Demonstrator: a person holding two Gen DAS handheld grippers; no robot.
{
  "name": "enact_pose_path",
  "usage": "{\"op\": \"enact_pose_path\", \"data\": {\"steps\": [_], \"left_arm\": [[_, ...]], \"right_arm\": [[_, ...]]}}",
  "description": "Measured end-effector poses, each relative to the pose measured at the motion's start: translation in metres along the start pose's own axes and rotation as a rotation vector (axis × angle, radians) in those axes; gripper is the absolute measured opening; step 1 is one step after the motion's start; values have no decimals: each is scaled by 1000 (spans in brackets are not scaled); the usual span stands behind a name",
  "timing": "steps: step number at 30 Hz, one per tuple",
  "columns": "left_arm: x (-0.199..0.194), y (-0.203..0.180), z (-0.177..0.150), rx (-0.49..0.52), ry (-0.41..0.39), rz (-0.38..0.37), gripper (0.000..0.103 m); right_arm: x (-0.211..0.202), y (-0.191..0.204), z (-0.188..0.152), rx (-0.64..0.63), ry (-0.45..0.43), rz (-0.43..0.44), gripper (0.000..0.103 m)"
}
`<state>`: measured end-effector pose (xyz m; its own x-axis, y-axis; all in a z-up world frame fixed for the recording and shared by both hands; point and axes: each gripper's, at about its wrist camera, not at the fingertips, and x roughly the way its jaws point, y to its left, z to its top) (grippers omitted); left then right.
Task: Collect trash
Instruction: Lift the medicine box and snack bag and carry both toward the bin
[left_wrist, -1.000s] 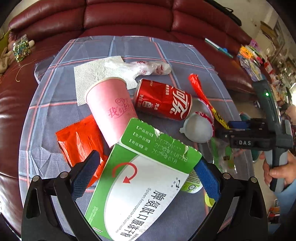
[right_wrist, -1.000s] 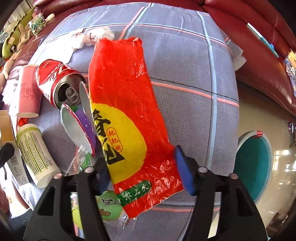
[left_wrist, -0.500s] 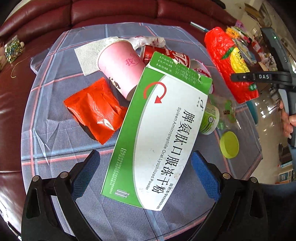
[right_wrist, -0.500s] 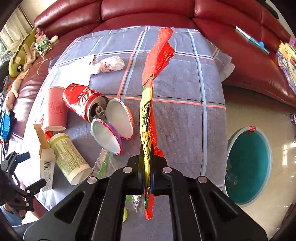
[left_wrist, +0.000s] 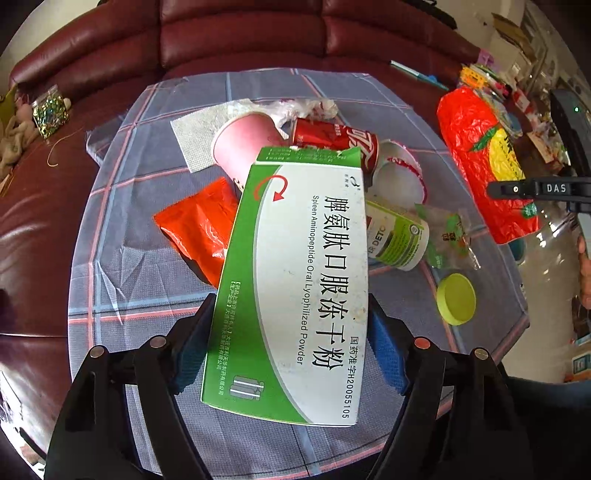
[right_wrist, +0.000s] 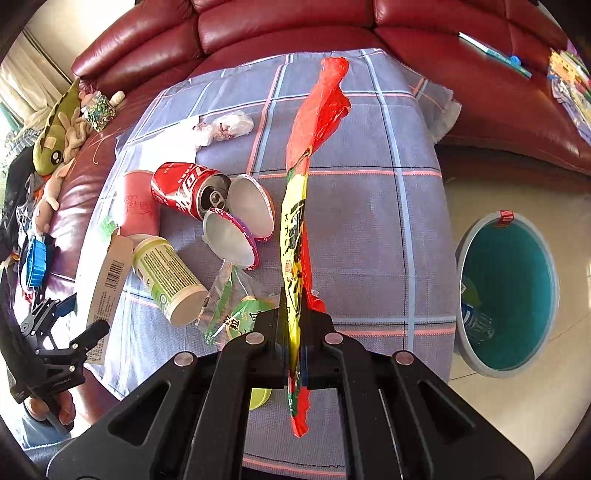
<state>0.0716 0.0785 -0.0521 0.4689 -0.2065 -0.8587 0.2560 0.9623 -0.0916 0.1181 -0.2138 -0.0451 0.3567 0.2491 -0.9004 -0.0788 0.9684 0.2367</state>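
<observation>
My left gripper (left_wrist: 291, 343) is shut on a green and white medicine box (left_wrist: 295, 280) and holds it above the checked cloth (left_wrist: 140, 266). My right gripper (right_wrist: 293, 328) is shut on a red and yellow snack wrapper (right_wrist: 299, 206), held edge-on above the cloth; the wrapper also shows in the left wrist view (left_wrist: 484, 158). On the cloth lie a pink paper cup (left_wrist: 240, 144), a red cola can (right_wrist: 184, 188), a green-labelled bottle (right_wrist: 166, 280), two plastic shell halves (right_wrist: 240, 229), an orange packet (left_wrist: 199, 229) and a yellow-green lid (left_wrist: 456, 299).
A teal bin (right_wrist: 506, 291) stands on the floor right of the table. A white napkin (left_wrist: 199, 129) and crumpled plastic (right_wrist: 229, 127) lie at the far side. A dark red sofa (right_wrist: 295, 26) curves behind. Soft toys (right_wrist: 55, 136) sit at the left.
My left gripper has closed on the medicine box, which now stands straighter between its fingers. My right gripper stays shut on the wrapper and has lifted slightly.
</observation>
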Motion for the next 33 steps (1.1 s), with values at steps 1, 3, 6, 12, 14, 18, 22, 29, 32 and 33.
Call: {"op": "enact_pose_path", "data": {"steps": [1,3,6,12,14,18,22,29,32,33], "left_arm": [[-7,-1,3,-4,-14,-3,77],[-19,-6,9,-5,-42,-8,76],[-31,-15,20,-5,-74,-16,76],[-21,-29,24,11,-42,-27,76],[-11,-30,21,9,-16,-25,77],[7,-30,18,3,42,-37,77],[22,-30,19,11,72,-3,78],[44,-28,12,10,128,19,77],[40,-33,10,36,113,44,74],[37,-36,10,45,102,50,74]], "right_arm": [[-2,-2,-1,6,-5,10,4],[-8,-7,-3,21,-18,31,4],[-17,-14,-4,34,-38,46,4],[-23,-24,-9,49,-53,64,4],[-22,-25,-11,49,-53,70,4],[-18,-26,-14,51,-41,80,4],[-15,-28,-17,56,-35,85,4],[-11,-28,-20,55,-21,86,4],[-9,-27,-19,54,-17,85,4],[-9,-27,-19,53,-17,88,4]]}}
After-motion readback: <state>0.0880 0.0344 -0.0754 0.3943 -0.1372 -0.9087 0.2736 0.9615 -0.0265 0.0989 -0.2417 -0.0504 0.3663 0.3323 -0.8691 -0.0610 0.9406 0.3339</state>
